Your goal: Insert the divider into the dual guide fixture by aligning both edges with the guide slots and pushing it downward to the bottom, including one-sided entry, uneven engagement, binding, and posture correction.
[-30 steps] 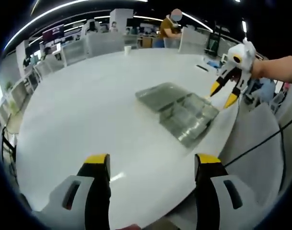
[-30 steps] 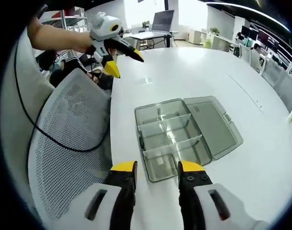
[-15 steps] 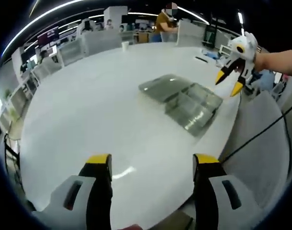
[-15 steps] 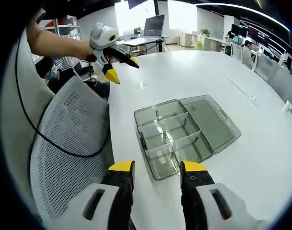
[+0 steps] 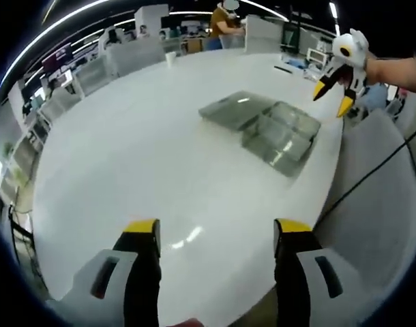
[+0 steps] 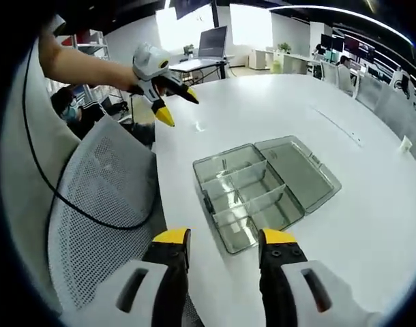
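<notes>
Both yellow-tipped grippers, left gripper and right gripper, hover open-jawed, empty, well off the clear plastic compartment box; a lopsided entry could jam the divider

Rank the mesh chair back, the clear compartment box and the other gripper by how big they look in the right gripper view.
1. mesh chair back, though it sits nearest the camera, which inflates it.
2. clear compartment box, with its lid open flat.
3. left gripper, farthest off, so its true size is unsure.
</notes>
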`<state>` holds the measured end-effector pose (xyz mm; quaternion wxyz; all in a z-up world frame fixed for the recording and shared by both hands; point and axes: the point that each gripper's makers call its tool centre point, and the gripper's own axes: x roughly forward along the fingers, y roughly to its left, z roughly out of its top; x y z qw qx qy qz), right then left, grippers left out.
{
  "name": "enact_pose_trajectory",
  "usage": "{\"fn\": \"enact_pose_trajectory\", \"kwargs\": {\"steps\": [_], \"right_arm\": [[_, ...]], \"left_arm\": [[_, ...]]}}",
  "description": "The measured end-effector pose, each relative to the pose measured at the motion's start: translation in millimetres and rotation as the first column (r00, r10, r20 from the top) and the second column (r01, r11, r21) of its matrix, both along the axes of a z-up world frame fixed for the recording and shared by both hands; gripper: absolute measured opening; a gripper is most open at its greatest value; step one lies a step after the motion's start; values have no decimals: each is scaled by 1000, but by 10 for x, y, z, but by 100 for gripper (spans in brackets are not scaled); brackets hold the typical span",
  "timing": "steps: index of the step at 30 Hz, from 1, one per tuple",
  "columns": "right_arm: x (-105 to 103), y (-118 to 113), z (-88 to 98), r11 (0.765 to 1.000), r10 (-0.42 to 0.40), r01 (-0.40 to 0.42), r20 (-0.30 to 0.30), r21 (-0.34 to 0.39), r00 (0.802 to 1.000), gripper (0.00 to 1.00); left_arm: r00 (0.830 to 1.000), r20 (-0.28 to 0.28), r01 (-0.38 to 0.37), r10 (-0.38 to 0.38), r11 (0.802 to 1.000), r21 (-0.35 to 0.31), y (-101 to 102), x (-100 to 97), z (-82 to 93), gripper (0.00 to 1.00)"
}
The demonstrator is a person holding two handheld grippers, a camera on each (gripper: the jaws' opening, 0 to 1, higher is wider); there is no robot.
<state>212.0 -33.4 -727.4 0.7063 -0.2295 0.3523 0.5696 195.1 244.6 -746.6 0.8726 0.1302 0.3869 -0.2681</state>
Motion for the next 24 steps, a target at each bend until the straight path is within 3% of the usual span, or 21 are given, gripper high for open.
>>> {"fn": "enact_pose_trajectory", "kwargs": {"steps": [24], "right_arm": [[-91,-51,99,998,-48,48,-12,34,999,41]], "left_arm": [[989,-49,143,-138,983,111,147,43,-214,61]]}}
